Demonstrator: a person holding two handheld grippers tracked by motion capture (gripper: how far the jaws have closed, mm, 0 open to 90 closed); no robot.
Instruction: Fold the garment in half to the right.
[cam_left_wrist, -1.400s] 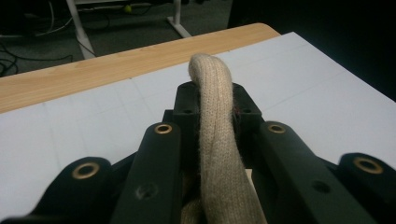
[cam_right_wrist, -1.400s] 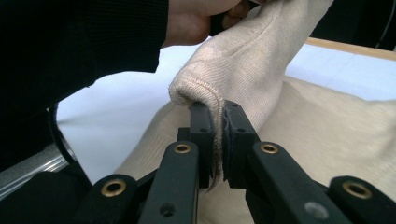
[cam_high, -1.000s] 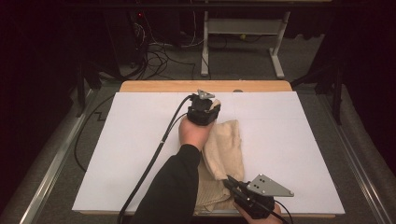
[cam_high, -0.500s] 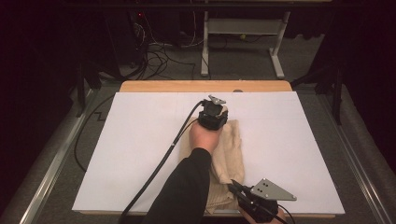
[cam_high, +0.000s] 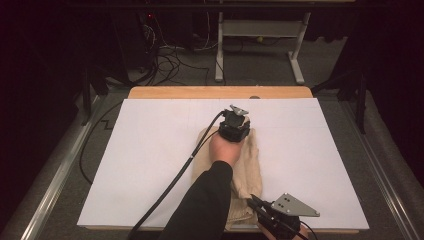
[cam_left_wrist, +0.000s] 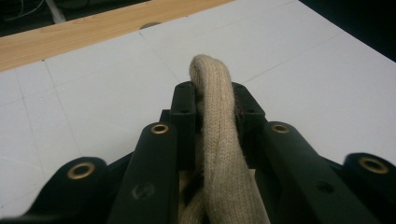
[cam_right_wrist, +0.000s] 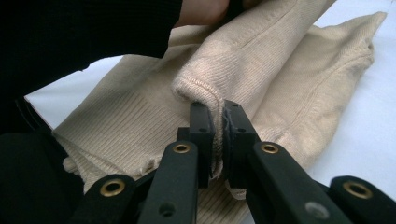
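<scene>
The left gripper (cam_high: 236, 120), pinching a sweater (cam_high: 250, 165) fold, has moved rightward mid-table; right gripper (cam_high: 256, 202) clamps the near-edge hem: folding underway.

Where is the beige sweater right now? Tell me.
In the high view the beige sweater lies right of centre on the white table, between the left gripper at its far end and the right gripper near the front edge.

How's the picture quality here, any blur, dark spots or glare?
High view: white table bright, surroundings nearly black. Left gripper view: jaws soft and near, sweater fold sharper. Right gripper view: sweater knit crisp, dark sleeve shows no detail. No glare.
</scene>
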